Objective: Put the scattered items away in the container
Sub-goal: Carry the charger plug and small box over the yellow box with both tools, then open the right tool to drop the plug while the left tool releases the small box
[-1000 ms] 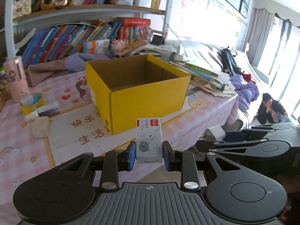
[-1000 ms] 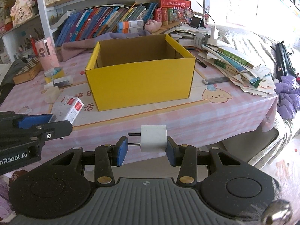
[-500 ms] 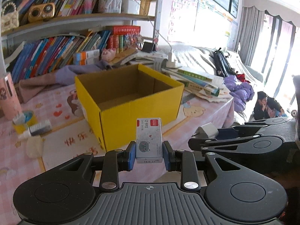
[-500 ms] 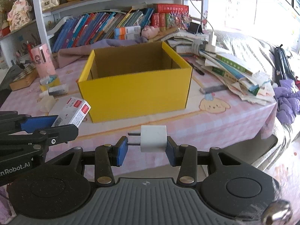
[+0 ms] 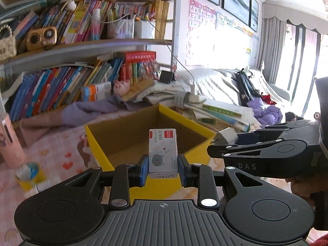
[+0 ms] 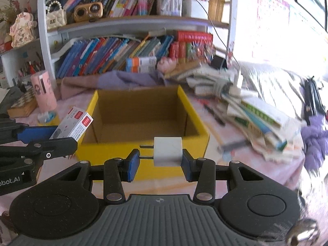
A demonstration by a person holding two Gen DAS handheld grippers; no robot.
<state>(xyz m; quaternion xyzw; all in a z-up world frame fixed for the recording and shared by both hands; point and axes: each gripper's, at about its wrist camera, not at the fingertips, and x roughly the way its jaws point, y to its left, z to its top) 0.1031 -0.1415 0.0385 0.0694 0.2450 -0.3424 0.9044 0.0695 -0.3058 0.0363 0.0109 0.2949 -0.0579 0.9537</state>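
Observation:
An open yellow cardboard box (image 5: pixel 98 147) (image 6: pixel 90 110) stands empty on the pink tablecloth. My left gripper (image 5: pixel 163 169) is shut on a small white staple box (image 5: pixel 163 149) with a red label and a cat drawing, held upright just before the box's near wall. My right gripper (image 6: pixel 157 161) is shut on a white plug adapter (image 6: pixel 168 150), its prongs pointing left, at the box's near rim. In the right wrist view the left gripper (image 6: pixel 37 141) and the staple box (image 6: pixel 71 124) hover at the box's near left corner. The right gripper (image 5: pixel 256 145) with the adapter (image 5: pixel 226 134) shows at the right.
A pink cup (image 6: pixel 43 92) and a yellow tape roll (image 5: pixel 28 174) sit left of the box. A heap of books and papers (image 6: pixel 252 110) lies to its right. A purple cloth (image 6: pixel 114 80) and a bookshelf (image 6: pixel 123 49) stand behind it.
Both grippers have risen and moved forward to the yellow box with their items still held. The box now fills more of both views and its inside shows.

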